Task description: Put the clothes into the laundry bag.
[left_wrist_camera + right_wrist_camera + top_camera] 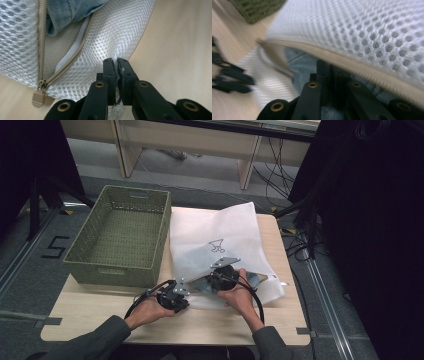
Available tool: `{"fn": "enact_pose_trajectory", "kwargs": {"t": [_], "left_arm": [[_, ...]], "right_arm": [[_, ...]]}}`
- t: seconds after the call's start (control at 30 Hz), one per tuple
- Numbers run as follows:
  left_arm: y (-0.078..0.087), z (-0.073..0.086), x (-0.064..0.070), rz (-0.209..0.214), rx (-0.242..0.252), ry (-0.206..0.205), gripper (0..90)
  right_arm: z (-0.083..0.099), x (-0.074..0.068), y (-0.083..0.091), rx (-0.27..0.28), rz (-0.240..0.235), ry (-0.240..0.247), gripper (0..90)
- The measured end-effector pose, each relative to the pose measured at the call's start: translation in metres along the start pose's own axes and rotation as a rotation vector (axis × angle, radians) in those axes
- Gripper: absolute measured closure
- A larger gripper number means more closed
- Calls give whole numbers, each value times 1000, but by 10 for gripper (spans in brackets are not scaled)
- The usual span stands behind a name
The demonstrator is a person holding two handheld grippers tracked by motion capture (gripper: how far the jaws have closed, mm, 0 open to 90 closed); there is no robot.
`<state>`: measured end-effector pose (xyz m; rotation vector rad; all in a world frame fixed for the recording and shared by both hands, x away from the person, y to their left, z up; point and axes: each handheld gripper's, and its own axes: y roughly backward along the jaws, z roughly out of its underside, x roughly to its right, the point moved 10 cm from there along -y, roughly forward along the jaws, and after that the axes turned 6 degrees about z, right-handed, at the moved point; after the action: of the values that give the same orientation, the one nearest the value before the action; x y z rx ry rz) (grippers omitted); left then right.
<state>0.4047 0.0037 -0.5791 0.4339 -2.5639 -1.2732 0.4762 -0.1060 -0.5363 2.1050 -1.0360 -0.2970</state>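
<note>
Nearest the person, both forearms come in over the front edge of the tabletop point(90, 317). The left hand-held gripper point(175, 296) sits at the near left corner of a white mesh laundry bag point(220, 232). In the left gripper view, the left hand-held gripper point(117, 65) has its jaws clenched on a fold of the white mesh laundry bag point(117, 32), the mesh pinched between the two pads. Just beside that grip runs a beige zipper point(43, 45), open, with its pull tab point(38, 98) lying at the bag's edge on the tabletop point(180, 50). Blue denim cloth point(67, 11) shows inside the opening.

The right hand-held gripper point(223, 276) rests at the bag's near edge, right of the left one. In the right gripper view, the right hand-held gripper point(331, 70) reaches under the raised upper mesh layer point(367, 32) into the opening, against the denim cloth point(299, 63). Its jaws stand close together; whether they grasp anything cannot be told, as the picture is blurred.

The bag lies flat on the right half of the tabletop, bearing a small dark printed figure point(217, 245). Left of it, touching or just beside, stands a green woven basket point(82, 245).
</note>
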Motion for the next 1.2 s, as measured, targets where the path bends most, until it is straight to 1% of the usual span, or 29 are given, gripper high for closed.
{"fn": "enact_pose_trajectory", "kwargs": {"t": [0.07,0.1,0.13,0.17,0.2,0.27,0.3,0.33,0.4,0.43,0.47,0.5,0.53,0.57,0.63,0.67,0.73,0.77,0.8,0.83,0.9,0.93,0.97,1.03,1.07,1.1,1.13,1.17,1.2], "left_arm": [[2,3,1,3,12,18,847],[2,3,2,6,20,29,848],[1,3,2,4,30,36,848],[3,5,1,5,3,18,848],[2,5,1,11,2,21,848],[1,3,2,4,30,40,847],[2,3,2,2,28,26,846],[2,3,2,6,26,20,844],[2,4,1,16,22,31,839],[1,3,2,16,35,49,837],[1,2,2,19,34,47,834],[2,4,1,20,19,30,832],[2,4,1,21,16,27,830],[2,4,2,23,17,31,827],[2,4,2,26,16,32,823],[3,4,2,29,9,30,822],[5,6,2,33,-6,24,816],[5,6,3,36,-1,37,808],[7,4,3,33,2,26,800],[6,2,4,33,24,40,783],[5,-6,8,44,46,18,753],[3,-10,10,48,57,6,721],[-1,-15,14,59,79,20,689],[-10,-24,17,57,97,1,617],[-17,-28,18,64,104,-6,617],[-21,-27,18,68,88,-1,615],[-24,-28,16,63,91,-20,622],[-26,-31,16,56,118,-7,655],[-25,-29,13,40,94,-37,685]], "right_arm": [[1,-2,-6,-24,23,-12,868],[0,1,-10,-24,51,13,868],[-3,9,-16,-17,106,42,869],[-4,12,-19,-22,120,48,868],[-8,21,-24,-10,156,48,867],[-12,30,-28,5,167,9,852],[-15,33,-29,18,159,-9,830],[-16,30,-27,26,124,-35,795],[-16,20,-20,8,37,-78,698],[-16,16,-13,13,12,-85,661],[-19,12,-8,45,2,-101,621],[-15,9,4,18,-25,-79,583],[-16,7,9,40,-21,-75,561],[-13,6,23,30,-43,-60,538],[-10,8,42,64,-54,-48,507],[-8,10,50,63,-44,-90,497],[-1,21,68,89,-25,-118,484],[4,28,74,107,-11,-133,475],[11,35,80,104,6,-148,465],[22,42,87,76,25,-176,462],[36,52,92,67,55,-178,444],[42,54,92,63,55,-176,438],[45,53,92,58,47,-198,426],[53,49,84,30,24,-190,406],[56,46,80,8,12,-199,403],[59,39,72,-16,-11,-208,396],[57,32,63,4,-14,-226,391],[59,27,60,-39,-22,-203,392],[57,26,54,-18,-19,-171,402]]}}
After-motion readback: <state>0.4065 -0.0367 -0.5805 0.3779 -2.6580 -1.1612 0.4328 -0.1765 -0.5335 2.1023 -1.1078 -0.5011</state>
